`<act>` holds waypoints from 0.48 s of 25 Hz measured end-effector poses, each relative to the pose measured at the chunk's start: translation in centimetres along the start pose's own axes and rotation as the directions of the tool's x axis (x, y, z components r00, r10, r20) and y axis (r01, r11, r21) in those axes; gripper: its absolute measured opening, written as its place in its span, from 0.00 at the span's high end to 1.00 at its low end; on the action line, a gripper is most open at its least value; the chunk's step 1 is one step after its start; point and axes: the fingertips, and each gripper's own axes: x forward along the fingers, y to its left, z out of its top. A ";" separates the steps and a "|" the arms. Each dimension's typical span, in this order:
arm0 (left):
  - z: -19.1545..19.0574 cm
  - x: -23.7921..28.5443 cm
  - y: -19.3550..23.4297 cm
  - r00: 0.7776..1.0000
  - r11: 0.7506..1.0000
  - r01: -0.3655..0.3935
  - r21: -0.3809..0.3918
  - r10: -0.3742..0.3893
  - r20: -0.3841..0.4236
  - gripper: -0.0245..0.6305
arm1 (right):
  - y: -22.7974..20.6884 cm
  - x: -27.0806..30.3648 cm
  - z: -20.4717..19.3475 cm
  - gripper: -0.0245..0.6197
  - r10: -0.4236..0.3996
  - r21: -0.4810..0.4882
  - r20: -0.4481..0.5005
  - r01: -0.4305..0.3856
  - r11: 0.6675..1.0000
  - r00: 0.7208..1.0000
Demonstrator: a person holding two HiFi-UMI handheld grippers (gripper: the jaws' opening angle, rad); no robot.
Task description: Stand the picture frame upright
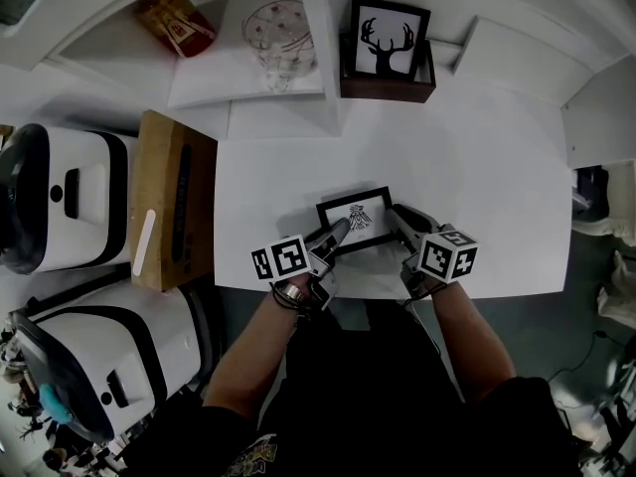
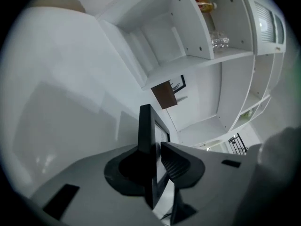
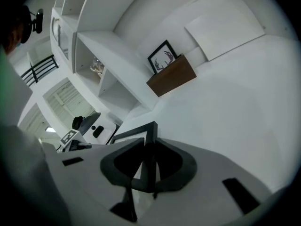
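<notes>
A small black picture frame [image 1: 353, 217] with a white print is held near the front edge of the white table [image 1: 477, 167], its face tilted up toward me. My left gripper [image 1: 338, 233] grips its left edge, and my right gripper [image 1: 397, 219] grips its right edge. In the left gripper view the frame's edge [image 2: 146, 135] stands between the jaws of the left gripper [image 2: 155, 157], both pads against it. In the right gripper view the frame's corner [image 3: 141, 134] is pinched in the right gripper [image 3: 146, 166].
A second frame with a deer print [image 1: 388, 38] stands in a brown box [image 1: 386, 85] at the table's back. A glass [image 1: 280, 40] and a red packet [image 1: 177, 20] sit on white shelves. A wooden box [image 1: 174, 202] and white appliances [image 1: 60, 202] stand at the left.
</notes>
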 end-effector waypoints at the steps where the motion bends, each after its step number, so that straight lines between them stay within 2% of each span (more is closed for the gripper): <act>1: 0.1 -0.1 -0.2 1.000 1.000 0.005 0.016 -0.005 0.002 0.81 | 0.2 0.0 0.0 0.86 -0.004 -0.009 0.003 0.004 1.000 1.000; 8: 0.3 -1.8 -2.6 0.990 0.988 0.138 0.070 -0.139 0.007 0.91 | 1.4 -0.4 0.0 0.86 0.022 -0.026 0.005 -0.022 0.999 1.000; 12: 0.5 -3.2 -3.8 0.978 0.972 0.207 0.108 -0.210 0.014 0.94 | 2.7 -0.8 0.2 0.86 0.081 -0.007 0.030 -0.081 0.997 0.996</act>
